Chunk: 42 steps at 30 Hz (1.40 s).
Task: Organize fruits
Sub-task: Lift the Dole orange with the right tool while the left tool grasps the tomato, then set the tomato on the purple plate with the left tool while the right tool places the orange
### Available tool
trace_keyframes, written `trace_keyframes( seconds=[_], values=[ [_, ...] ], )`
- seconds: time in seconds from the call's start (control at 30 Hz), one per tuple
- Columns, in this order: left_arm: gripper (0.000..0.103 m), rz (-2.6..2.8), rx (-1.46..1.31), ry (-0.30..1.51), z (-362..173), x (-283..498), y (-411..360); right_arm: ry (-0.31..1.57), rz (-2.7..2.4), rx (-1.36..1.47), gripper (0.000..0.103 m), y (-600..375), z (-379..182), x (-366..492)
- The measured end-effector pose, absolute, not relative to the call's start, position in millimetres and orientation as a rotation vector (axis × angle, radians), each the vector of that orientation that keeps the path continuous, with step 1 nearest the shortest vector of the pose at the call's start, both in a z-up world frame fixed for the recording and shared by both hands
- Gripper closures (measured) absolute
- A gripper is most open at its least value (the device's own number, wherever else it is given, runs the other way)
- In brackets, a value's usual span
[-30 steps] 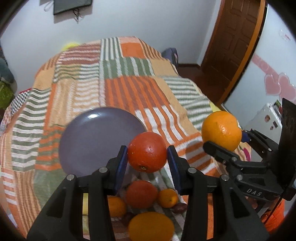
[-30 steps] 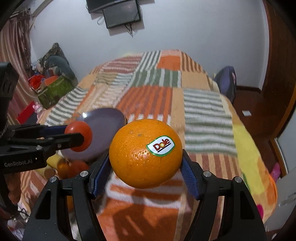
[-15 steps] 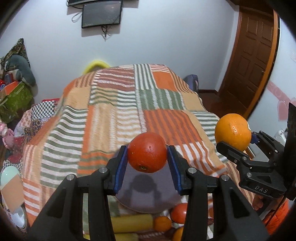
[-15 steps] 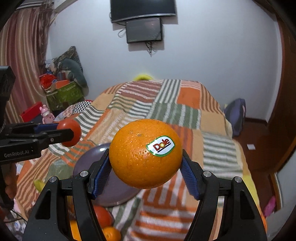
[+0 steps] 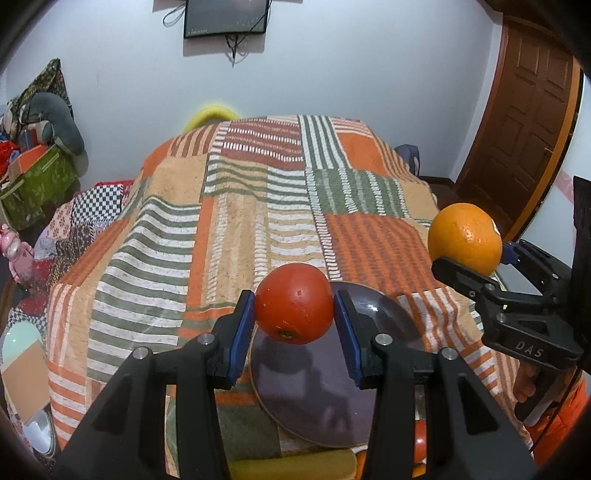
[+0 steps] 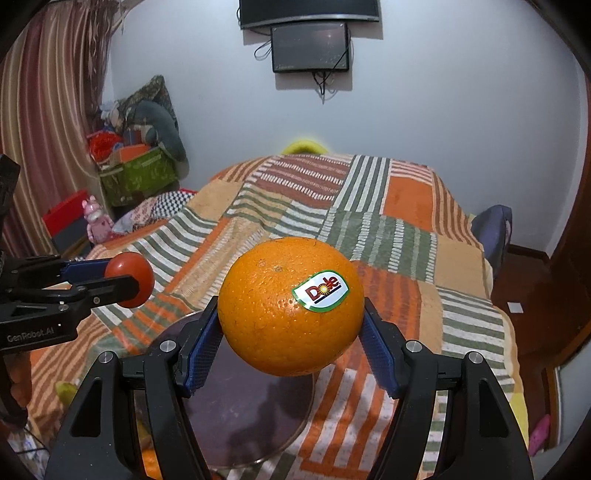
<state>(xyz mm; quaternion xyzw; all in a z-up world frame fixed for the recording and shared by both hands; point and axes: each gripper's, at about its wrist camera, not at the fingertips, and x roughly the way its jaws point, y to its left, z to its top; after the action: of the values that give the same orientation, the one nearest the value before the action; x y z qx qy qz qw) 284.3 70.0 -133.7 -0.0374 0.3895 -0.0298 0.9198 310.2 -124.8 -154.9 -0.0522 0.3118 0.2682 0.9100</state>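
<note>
Left view: close behind its claw, facing bed.
Right view: likewise.
Shared: bed, plate, wall screen.

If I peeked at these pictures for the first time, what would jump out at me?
A big orange with a Dole sticker fills the middle of the right wrist view, squeezed in the right gripper. Beside it, the left gripper pinches a smaller red fruit. Both hang above a dark plate on the stripy patchwork blanket.
</note>
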Motion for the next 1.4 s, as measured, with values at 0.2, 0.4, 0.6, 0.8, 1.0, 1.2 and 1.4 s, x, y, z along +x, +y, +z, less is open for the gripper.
trace_keyframes(
  seconds=[0.2,0.4,0.6,0.8,1.0,1.2,1.4],
  values=[
    [0.06,-0.062,-0.086,0.843,-154,304,73,0.711,0.567,-0.145,0.036,-110,-176,324],
    [0.06,-0.074,-0.097,0.898,-176,320,74,0.795,0.599,-0.156,0.036,-99,-199,336],
    [0.06,-0.126,-0.1,0.959,-195,335,73,0.839,0.6,-0.194,0.036,-92,-217,340],
    [0.06,-0.142,-0.099,1.005,-209,344,72,0.886,0.609,-0.222,0.036,-87,-232,342],
    [0.06,-0.15,-0.075,1.031,-218,346,67,0.901,0.608,-0.238,0.036,-84,-237,342],
    [0.059,-0.145,-0.062,1.028,-218,347,66,0.895,0.599,-0.272,0.036,-80,-238,341],
    [0.045,-0.139,-0.043,1.003,-212,342,64,0.892,0.589,-0.324,0.035,-75,-240,339]
  ],
)
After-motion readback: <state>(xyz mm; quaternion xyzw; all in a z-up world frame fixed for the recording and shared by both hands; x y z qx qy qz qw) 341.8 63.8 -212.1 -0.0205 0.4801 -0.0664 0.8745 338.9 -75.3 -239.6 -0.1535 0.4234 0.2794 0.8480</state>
